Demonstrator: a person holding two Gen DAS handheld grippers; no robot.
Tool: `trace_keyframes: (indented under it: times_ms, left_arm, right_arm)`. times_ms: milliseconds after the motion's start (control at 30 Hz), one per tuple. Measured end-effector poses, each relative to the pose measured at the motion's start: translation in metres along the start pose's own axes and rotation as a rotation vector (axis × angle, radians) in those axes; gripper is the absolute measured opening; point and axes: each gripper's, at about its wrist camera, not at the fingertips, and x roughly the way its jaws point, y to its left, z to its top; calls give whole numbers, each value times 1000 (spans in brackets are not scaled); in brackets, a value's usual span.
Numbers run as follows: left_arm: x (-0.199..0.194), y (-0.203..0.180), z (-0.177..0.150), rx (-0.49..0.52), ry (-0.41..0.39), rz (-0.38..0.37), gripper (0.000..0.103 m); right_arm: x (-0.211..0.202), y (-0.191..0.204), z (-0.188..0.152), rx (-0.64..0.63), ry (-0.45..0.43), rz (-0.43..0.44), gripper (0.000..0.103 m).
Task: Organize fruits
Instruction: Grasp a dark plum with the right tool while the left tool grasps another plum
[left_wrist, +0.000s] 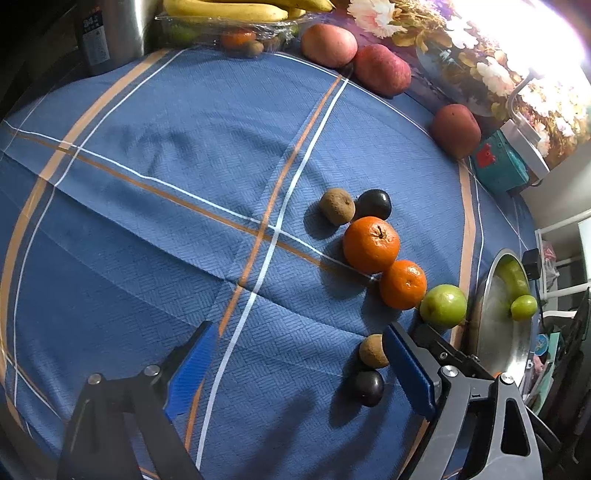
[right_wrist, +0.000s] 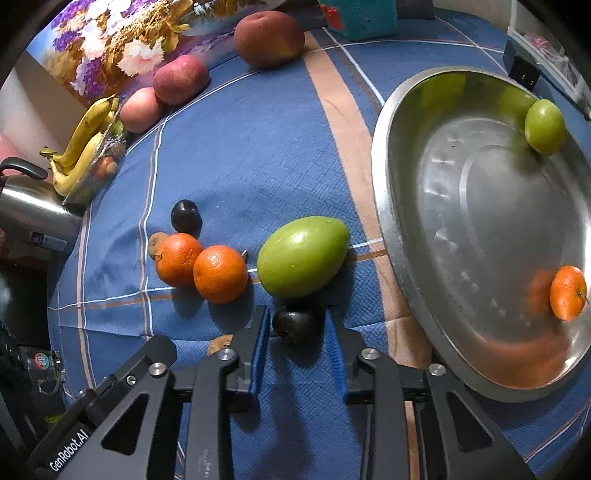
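tray (right_wrist: 384, 155): steel, holds 1 green fruit (right_wrist: 545, 126) + 1 orange (right_wrist: 567, 292) | cloth: 2 oranges (right_wrist: 201, 266), big green fruit (right_wrist: 303, 256), plum (right_wrist: 295, 325)

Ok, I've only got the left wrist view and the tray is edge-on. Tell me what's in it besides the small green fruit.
Observer: The right wrist view shows one mandarin in the steel tray. It lies by the rim, well apart from the small green fruit.
Operator: Now give me the right gripper.
Observer: The right gripper is low over the cloth with its jaws open on either side of a dark plum. The plum lies just in front of the large green fruit.
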Motion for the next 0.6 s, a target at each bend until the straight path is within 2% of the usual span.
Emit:
trace_keyframes:
  times_ms: [400,600]
  left_arm:
    - [-4,-15,-2,12,-5,-19,91]
    - [-2,-22,-7,17,10,-30,86]
  right_arm:
    - [-18,-9,-2,24,-18,36,27]
    - [-45,-18,-2,50,-79,26,27]
